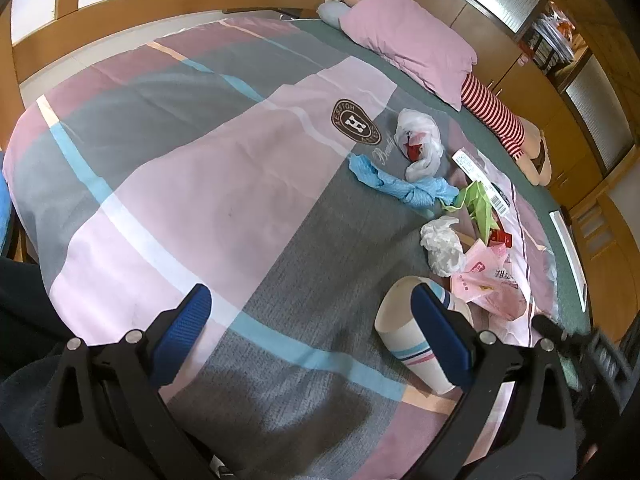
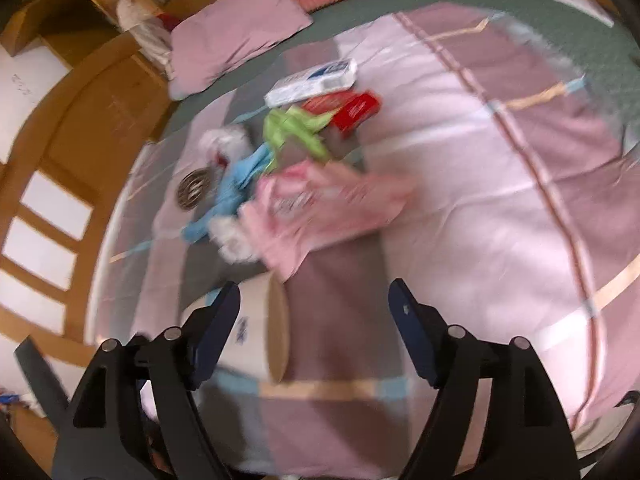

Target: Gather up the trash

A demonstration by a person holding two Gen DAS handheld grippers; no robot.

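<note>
A loose heap of trash is spread on the patchwork quilt (image 1: 168, 184) of a bed, toward its right side in the left wrist view. One paper cup (image 1: 416, 344) is seen lying on its side nearest the grippers, its open mouth turned toward the pile. Beyond it, two crumpled white plastic bags are counted: one (image 1: 442, 246) just past the cup, the other (image 1: 418, 142) farther off, with something red inside. One twisted blue cloth or wrapper (image 1: 396, 186) lies between them, one green crumpled paper (image 1: 476, 204) beside it, one pink plastic bag (image 1: 488, 280) next to the cup, one small red box (image 2: 358, 110), and one flat white package with a barcode label (image 1: 480, 178). The right wrist view is blurred, so finer details cannot be told.

The left gripper (image 1: 316, 332) is held angled down over the quilt with its blue pads wide apart; nothing is gripped, though its right finger (image 1: 440, 332) overlaps the cup in the picture, and contact cannot be told. The right gripper (image 2: 316, 328) is likewise tilted down with its jaws spread and empty; the cup (image 2: 260, 332) lies just beside its left finger.

Farther out, one pink pillow (image 1: 412, 48) and one red-and-white striped cushion (image 1: 496, 116) are laid at the head of the bed, against wooden cabinets (image 1: 532, 92). Nothing is placed between the grippers and the heap except the cup.
</note>
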